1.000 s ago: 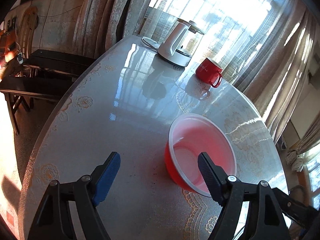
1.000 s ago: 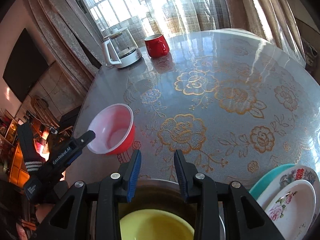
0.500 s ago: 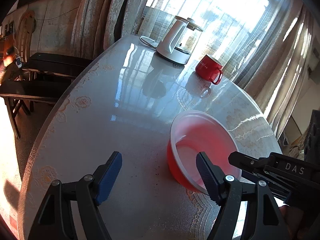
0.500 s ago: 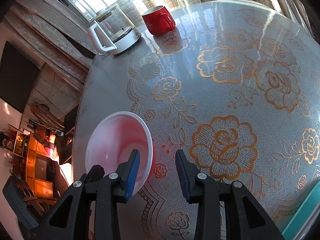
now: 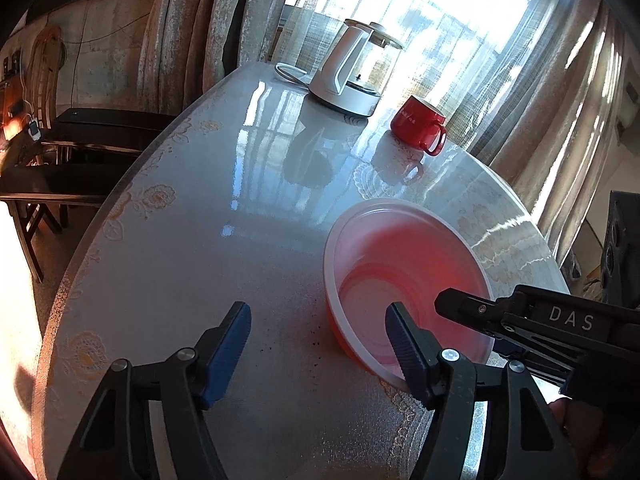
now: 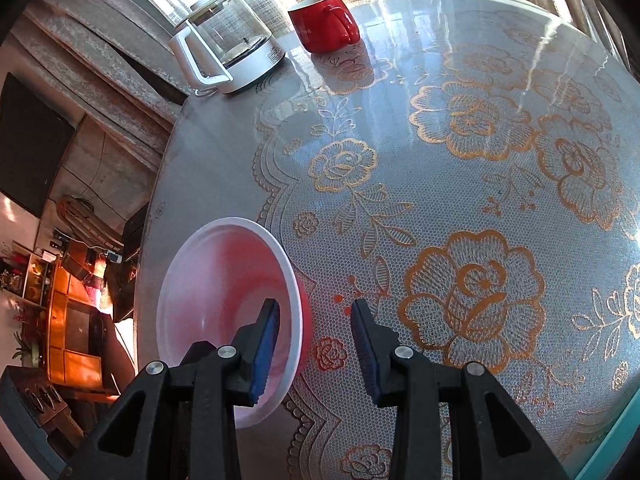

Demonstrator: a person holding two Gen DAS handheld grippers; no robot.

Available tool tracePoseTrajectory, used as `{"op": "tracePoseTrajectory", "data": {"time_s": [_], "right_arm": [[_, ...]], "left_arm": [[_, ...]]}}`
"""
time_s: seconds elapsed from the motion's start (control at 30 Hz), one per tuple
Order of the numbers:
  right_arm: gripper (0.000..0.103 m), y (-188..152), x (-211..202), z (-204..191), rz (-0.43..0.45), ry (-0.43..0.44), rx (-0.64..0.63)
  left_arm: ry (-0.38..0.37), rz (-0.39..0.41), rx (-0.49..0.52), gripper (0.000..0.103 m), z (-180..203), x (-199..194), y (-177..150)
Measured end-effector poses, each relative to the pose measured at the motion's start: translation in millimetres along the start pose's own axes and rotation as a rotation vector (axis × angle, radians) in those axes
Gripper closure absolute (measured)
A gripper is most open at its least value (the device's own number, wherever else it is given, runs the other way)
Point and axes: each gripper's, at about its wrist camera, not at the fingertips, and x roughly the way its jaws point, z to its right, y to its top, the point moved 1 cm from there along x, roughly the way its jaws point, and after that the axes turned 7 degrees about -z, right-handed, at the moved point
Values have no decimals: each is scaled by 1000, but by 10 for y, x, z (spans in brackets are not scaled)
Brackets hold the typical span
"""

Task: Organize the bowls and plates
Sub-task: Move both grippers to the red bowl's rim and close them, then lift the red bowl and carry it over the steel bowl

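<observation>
Red bowl [image 6: 224, 300] rim sits between both down-tilted tools — left tool [image 5: 318, 342] closing, right tool [image 6: 314, 354] part-open.

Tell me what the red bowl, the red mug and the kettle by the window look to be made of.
Red bowl: probably thin plastic; light glows through its wall, with a white rolled rim.
Red mug: likely glazed ceramic; thick wall, glossy highlights.
Kettle: clear glass jug, see-through, on a white base and handle that look like plastic.
</observation>
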Motion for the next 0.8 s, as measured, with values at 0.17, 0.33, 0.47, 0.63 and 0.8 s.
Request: {"op": "tracePoseTrajectory", "data": {"time_s": [0.17,0.33,0.47,0.63,0.8], "right_arm": [[71,5,40,-20,-4,2,-8],[85,-1,58,-38,-2,8,-27],[87,-35,54,-19,-10,18,-18],[87,-55,61,-23,-18,19,-17],[87,-93,5,-26,-15,28,-17]], "left_arm": [[-4,-19,7,44,2,29,3],[-19,-29,21,53,33,43,-4],[-24,-32,38,64,67,44,-10],[-36,-37,55,80,89,46,-22],[-36,-38,78,87,135,50,-50]]}}
